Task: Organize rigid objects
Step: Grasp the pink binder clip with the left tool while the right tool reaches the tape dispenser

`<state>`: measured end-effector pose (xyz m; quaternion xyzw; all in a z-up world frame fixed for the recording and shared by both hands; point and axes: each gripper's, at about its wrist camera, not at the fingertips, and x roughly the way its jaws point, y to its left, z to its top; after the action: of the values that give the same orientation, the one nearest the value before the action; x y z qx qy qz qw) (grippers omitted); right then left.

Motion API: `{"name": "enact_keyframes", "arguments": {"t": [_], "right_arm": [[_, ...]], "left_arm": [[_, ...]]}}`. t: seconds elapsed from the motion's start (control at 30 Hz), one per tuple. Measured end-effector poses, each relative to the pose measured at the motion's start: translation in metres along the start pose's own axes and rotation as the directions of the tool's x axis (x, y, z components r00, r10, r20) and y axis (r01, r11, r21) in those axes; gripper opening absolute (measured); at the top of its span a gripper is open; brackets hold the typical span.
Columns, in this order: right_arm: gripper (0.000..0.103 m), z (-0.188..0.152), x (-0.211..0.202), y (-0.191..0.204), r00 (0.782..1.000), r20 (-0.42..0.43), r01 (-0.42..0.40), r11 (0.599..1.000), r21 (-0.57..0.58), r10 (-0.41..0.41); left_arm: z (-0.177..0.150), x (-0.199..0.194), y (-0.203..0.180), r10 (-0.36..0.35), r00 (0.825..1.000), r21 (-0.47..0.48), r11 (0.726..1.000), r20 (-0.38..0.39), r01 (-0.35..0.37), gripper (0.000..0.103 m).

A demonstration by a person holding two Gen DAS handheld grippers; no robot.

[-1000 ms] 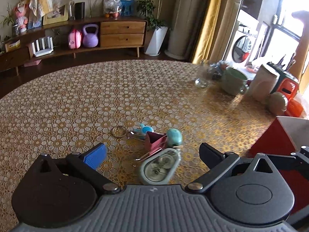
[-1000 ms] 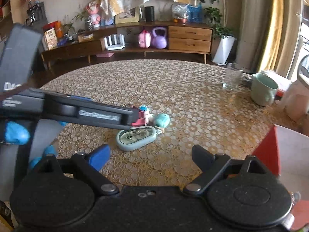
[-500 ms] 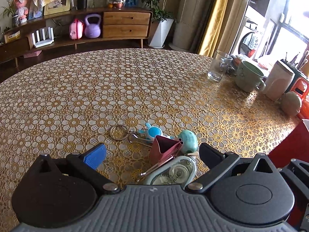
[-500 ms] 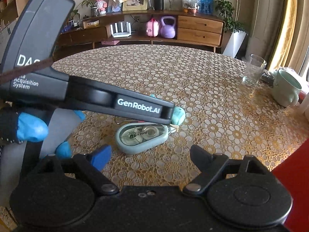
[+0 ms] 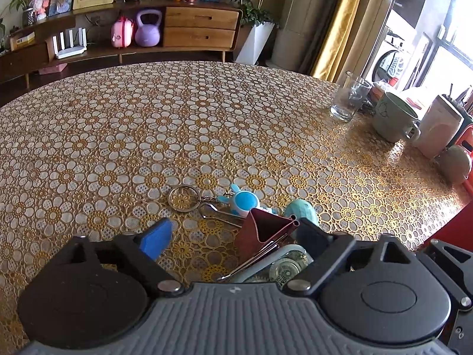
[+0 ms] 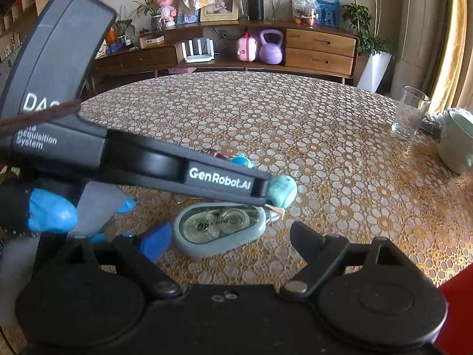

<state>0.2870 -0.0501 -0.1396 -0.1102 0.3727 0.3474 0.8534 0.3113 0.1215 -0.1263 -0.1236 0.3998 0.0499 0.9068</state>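
Observation:
A small pile lies on the flowered tablecloth [image 5: 207, 112]: a dark red binder clip [image 5: 266, 230], a pale green correction tape roller [image 6: 218, 227], a keyring with a blue toy [image 5: 242, 201] and a teal cap [image 6: 282, 190]. My left gripper [image 5: 233, 236] hangs low over the pile with its jaws closing. The binder clip stands between them, near the black finger and apart from the blue pad [image 5: 155, 242]. My right gripper [image 6: 232, 239] is open just in front of the tape roller, touching nothing. The left gripper's black housing [image 6: 207, 174] crosses the right wrist view and hides the clip.
At the table's right edge stand an empty glass [image 5: 350, 100], a pale green mug [image 5: 393, 118] and a white container [image 5: 437, 133]. A red box [image 5: 452, 230] sits at the near right. A blue-gloved hand [image 6: 50, 213] holds the left gripper. A wooden sideboard [image 5: 201, 26] lines the far wall.
Both grippers have come down and forward toward the pile, which now sits closer between the fingers. The left gripper's jaws have narrowed a little around the binder clip.

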Motion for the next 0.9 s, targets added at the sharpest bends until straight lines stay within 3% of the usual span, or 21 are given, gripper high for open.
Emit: {"name": "enact_keyframes", "arguments": {"t": [0.23,0.3,0.4,0.9], "right_arm": [[0.087,0.002,0.006,-0.005,0.999,-0.002,-0.052,0.999,0.014,0.052],[0.087,0.003,0.009,-0.006,0.998,-0.009,-0.069,0.997,0.022,0.069],[0.087,0.006,0.013,-0.006,0.997,-0.013,-0.079,0.997,0.017,0.079],[0.087,0.008,0.025,-0.005,0.995,-0.026,-0.096,0.995,-0.002,0.096]], "left_arm": [[-0.001,0.000,0.001,-0.021,1.000,0.015,1.000,0.005,0.021,0.076],[-0.001,0.002,0.002,-0.029,1.000,0.019,0.999,0.000,0.029,0.065],[-0.002,0.003,0.004,-0.045,0.999,0.023,0.999,-0.009,0.045,0.057],[-0.006,0.001,0.005,-0.076,0.997,0.099,0.992,0.015,0.074,0.049]]}}
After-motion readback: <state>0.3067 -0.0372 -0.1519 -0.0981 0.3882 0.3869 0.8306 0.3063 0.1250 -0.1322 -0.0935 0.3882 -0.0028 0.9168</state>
